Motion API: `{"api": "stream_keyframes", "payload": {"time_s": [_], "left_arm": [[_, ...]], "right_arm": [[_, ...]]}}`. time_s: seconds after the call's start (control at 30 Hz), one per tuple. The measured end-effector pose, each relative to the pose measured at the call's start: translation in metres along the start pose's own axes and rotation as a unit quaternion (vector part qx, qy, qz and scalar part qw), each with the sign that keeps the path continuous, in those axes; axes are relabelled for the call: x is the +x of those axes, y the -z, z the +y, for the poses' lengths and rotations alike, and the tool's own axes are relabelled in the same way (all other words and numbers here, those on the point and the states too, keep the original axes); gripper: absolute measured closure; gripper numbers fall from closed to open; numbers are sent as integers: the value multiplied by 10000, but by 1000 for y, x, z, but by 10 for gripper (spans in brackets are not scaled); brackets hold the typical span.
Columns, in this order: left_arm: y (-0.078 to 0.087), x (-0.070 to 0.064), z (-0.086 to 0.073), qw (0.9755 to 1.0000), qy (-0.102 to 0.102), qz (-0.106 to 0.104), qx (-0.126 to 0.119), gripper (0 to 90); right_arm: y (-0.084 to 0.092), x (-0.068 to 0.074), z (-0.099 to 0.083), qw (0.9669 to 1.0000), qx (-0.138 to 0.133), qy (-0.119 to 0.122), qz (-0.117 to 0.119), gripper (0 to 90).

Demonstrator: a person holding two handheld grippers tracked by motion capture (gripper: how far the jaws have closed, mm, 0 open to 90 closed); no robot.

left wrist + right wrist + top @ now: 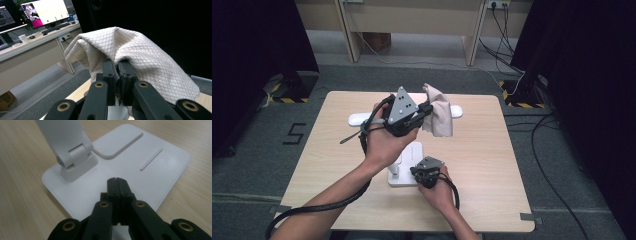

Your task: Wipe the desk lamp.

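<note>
While the left tongs (117, 65) pinch the cloth (140, 52), the right tongs (117, 181), closed empty, press the lamp base (160, 167).

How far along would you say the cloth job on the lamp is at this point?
Done: right gripper, shut, presses the lamp base. In hand: left gripper pinches the cream cloth at the lamp's bar. Left: whether draping or removing it, I cannot tell.

Two black handheld grippers on bare forearms

The left gripper (424, 111) carries a grey three-cornered plate dotted with small screws — a ribbed black cable trails from it toward 7 o'clock. The right gripper (420, 176) has a smaller grey top and a looping black cable. Both have black linkage jaws with brass-coloured pivot rings.
</note>
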State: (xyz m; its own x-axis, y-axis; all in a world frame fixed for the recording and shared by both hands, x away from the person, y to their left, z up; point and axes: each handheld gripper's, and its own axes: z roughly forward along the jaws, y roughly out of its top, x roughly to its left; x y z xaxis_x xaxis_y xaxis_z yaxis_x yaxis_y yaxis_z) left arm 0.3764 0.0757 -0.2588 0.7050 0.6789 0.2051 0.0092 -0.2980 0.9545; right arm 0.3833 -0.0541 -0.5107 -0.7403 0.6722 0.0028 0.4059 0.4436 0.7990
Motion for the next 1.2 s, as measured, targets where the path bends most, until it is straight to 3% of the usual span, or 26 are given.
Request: {"api": "stream_keyframes", "payload": {"time_s": [1.2], "left_arm": [[-33, -21, 17, 9997, -140, -199, 74, 853]], "right_arm": [[0, 0, 0, 10000, -22, 14, -7, 900]]}}
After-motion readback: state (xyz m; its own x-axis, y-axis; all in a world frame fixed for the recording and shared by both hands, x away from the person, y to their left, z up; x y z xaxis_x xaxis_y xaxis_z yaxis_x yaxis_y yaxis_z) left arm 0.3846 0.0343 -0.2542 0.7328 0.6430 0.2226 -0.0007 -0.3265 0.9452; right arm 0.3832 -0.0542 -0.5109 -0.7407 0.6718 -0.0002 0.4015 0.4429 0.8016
